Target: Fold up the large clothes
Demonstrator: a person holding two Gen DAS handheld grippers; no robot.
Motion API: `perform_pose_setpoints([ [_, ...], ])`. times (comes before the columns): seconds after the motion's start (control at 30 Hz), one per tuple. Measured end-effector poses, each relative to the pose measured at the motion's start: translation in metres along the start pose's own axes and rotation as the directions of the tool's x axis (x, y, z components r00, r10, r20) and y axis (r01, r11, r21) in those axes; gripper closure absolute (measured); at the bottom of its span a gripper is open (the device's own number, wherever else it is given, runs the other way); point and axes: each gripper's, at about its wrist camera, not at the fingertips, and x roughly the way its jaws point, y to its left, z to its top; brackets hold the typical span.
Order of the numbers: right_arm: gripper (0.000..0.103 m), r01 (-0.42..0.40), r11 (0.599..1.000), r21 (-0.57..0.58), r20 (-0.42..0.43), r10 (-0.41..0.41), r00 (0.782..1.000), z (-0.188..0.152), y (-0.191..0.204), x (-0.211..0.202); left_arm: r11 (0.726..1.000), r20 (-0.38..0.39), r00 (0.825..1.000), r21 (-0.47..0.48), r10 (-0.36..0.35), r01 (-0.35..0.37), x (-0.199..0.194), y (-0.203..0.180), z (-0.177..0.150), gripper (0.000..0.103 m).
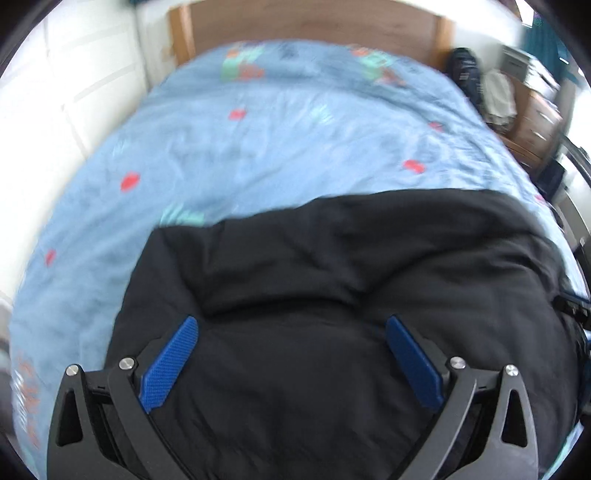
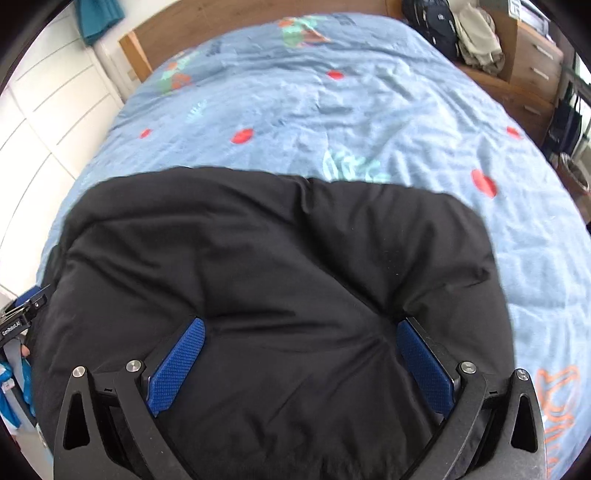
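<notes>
The big black garment lies on the bed, at the near end, on top of the blue cover with red spots. It looks thick and puffy, like a padded coat, but I cannot tell for sure what kind of clothing it is. It already makes a fat, rounded bundle with a fairly straight far edge, so I think at least one fold has been made. No sleeves or hood stick out that I can see. It is still lumpy and creased in the middle, so I think more folding or some flattening is left to do. The left hand-held gripper sits low over the near part of the black cloth, pointing toward the wooden headboard. Its two blue pads are wide apart, and the cloth lies between them, not pinched. The right hand-held gripper is in much the same pose, just beside the other one, low over the bundle and pointing the same way. Its blue pads are wide apart too, with the puffy cloth bulging up between them and maybe touching them, but nothing is squeezed. So neither one is holding the garment right now. The far half of the bed has only the blue cover on it.
</notes>
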Motion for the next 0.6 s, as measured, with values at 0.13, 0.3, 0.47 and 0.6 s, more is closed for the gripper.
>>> perform_pose_setpoints([
  [0.13,0.001,-0.062,0.998,-0.003,0.043,0.062,0.997,-0.014,0.008,-0.033,0.997,0.033,0.997,0.048,-0.063,0.062,-0.027,-0.031,-0.008,0.000],
  [0.3,0.001,-0.051,0.997,-0.051,0.042,0.053,0.998,-0.031,0.015,-0.040,0.989,0.020,0.997,0.128,-0.073,0.070,-0.026,-0.069,-0.028,0.000],
  [0.47,0.001,-0.042,0.999,-0.009,0.013,0.042,0.999,-0.046,-0.004,-0.027,0.993,-0.001,0.997,0.080,-0.083,0.083,-0.014,-0.068,-0.038,0.000],
  [0.6,0.001,-0.025,0.999,0.032,0.005,0.025,1.000,-0.053,-0.023,-0.020,0.994,-0.003,0.997,0.081,-0.077,0.077,-0.014,-0.068,-0.042,0.000],
])
